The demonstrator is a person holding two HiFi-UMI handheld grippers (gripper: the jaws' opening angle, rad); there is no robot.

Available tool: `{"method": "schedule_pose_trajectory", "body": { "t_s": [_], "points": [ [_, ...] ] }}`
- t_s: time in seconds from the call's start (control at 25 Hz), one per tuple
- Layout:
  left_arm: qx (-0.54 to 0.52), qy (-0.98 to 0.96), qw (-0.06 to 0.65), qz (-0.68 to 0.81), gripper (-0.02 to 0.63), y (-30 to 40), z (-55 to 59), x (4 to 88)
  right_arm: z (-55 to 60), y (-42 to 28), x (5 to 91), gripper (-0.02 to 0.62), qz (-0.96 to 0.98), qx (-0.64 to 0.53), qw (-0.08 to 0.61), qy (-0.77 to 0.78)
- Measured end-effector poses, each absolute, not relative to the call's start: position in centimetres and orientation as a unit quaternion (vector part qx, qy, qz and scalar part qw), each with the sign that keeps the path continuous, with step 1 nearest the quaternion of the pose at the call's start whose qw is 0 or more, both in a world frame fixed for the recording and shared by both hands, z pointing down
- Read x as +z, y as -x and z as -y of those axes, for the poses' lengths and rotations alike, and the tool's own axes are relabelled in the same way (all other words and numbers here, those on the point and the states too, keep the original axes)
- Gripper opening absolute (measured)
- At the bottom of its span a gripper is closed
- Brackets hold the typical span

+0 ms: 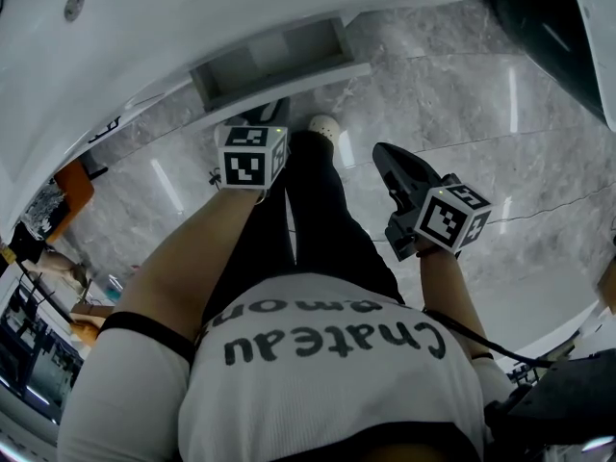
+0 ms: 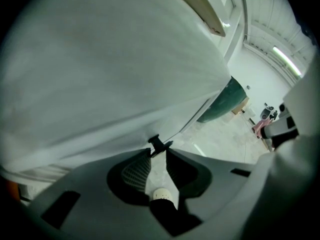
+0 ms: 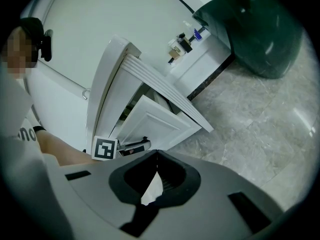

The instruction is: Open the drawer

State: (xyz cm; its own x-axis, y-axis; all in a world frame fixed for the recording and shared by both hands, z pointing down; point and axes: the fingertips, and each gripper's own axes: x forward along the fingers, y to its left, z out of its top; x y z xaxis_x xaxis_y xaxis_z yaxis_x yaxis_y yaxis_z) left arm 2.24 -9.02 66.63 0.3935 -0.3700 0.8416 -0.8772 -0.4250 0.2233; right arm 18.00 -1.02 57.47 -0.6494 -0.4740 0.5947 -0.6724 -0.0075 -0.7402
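Observation:
The white drawer [image 1: 289,83] stands pulled out of the cabinet, and its bare inside shows in the head view. Its front panel [image 2: 100,84] fills the left gripper view and also appears in the right gripper view [image 3: 155,126]. A small black knob [image 2: 158,144] sticks out of the panel. My left gripper [image 1: 268,114] [image 2: 158,151] points steeply down at it, with the fingertips pressed on the knob from both sides. My right gripper [image 1: 383,150] [image 3: 156,153] hangs to the right over the floor, apart from the drawer, shut with nothing in it.
Grey marble floor [image 1: 462,94] lies below the cabinet. The person's legs and a white shoe [image 1: 323,125] are right under the drawer. A dark green rounded body [image 3: 260,29] stands beside the cabinet. Small items [image 3: 182,44] sit on the white counter.

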Motion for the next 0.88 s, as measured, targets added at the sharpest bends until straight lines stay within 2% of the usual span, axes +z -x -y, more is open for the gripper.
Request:
{"method": "schedule_pose_trajectory", "body": {
  "t_s": [0.88],
  "points": [
    [0.371, -0.783, 0.300, 0.399, 0.072, -2.8, 6.8, 66.3, 0.0, -18.2, 58.2, 0.011, 0.696, 0.583, 0.108, -0.405]
  ]
}}
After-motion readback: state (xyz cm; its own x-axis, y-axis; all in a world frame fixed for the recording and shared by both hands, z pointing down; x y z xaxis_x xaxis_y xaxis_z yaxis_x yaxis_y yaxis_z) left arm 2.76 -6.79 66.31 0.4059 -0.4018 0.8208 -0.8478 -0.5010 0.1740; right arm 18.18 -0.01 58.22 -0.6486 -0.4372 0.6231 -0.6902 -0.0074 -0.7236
